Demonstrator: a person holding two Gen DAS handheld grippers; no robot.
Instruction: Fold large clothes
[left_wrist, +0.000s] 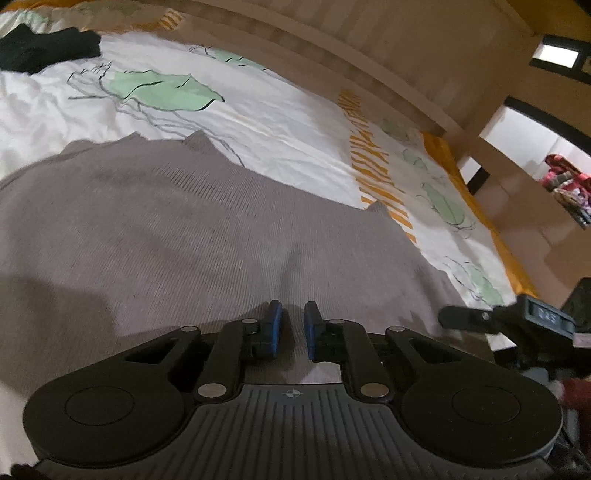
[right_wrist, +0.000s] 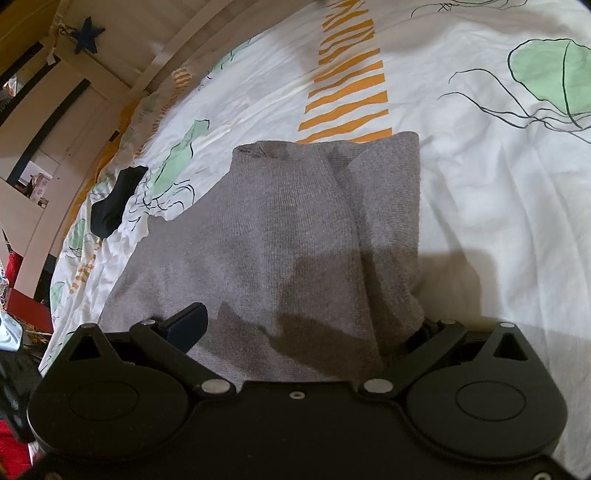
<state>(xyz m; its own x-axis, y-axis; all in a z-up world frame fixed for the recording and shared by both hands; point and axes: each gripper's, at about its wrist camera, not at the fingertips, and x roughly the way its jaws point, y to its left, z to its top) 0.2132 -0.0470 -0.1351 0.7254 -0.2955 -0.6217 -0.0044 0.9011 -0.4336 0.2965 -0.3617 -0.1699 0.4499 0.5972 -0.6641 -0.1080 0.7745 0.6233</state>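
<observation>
Across the white bedspread printed with green jellyfish and orange stripes (left_wrist: 295, 122) lies the grey ribbed knit sweater (left_wrist: 192, 229), spread flat, presumably so it can be folded. A crumpled black garment (left_wrist: 44, 48) sits well apart near the far edge, seemingly waiting its turn. No containers are visible. The right gripper (right_wrist: 306, 325) stands wide with a raised bunch of sweater between its fingers; whether they press it I cannot tell. The left gripper (left_wrist: 293, 325) hovers nearly closed, pinching nothing visible.

The left claw (left_wrist: 293, 325) points downward, pads nearly together with nothing between; the right claw (right_wrist: 306, 325) stands spread wide.
</observation>
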